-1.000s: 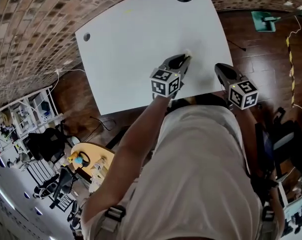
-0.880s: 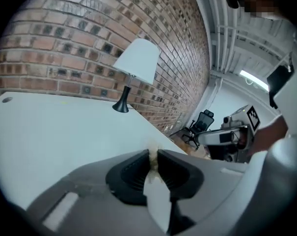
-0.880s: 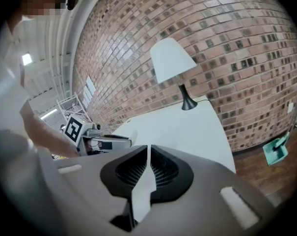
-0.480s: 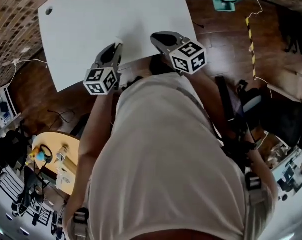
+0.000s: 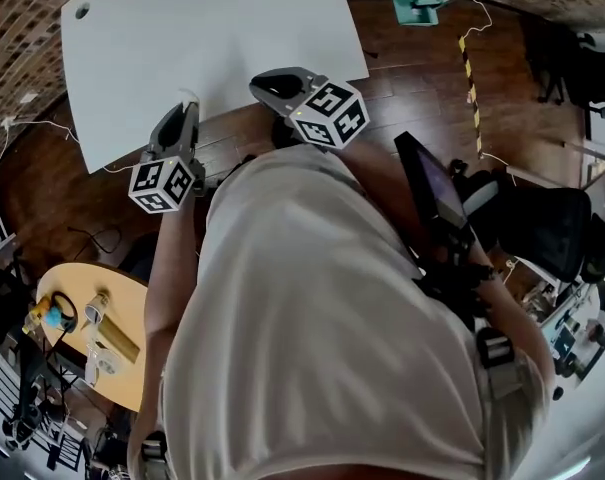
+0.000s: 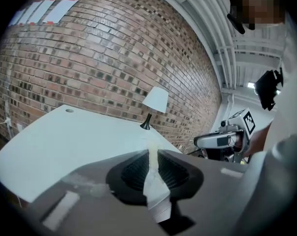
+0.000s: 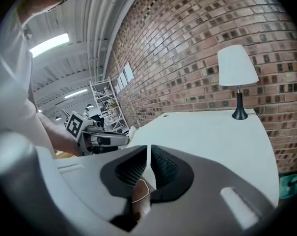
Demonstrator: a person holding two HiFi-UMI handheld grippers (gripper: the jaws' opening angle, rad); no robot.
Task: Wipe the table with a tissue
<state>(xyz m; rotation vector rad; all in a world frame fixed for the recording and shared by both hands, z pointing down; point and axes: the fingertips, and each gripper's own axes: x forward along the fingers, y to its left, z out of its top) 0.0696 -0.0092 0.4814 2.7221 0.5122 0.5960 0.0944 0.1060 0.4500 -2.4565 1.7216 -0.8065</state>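
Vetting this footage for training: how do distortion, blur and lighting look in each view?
Head view: heavy fisheye bows the white table, evenly lit. Left gripper view: dark round vignette, brick wall curves, tissue soft up close. Right gripper view: ceiling light glares, lamp sharp.

Off-white short-sleeved shirt (image 5: 332, 318). Black harness straps (image 5: 494, 353) with grey buckles over shirt's shoulders. Left gripper (image 5: 186, 106), right gripper (image 5: 260, 83): grey moulded shells, black ribbed pads (image 6: 135, 172). Each carries white marker cube (image 5: 329, 115) with black square patterns, at end nearest shirt.
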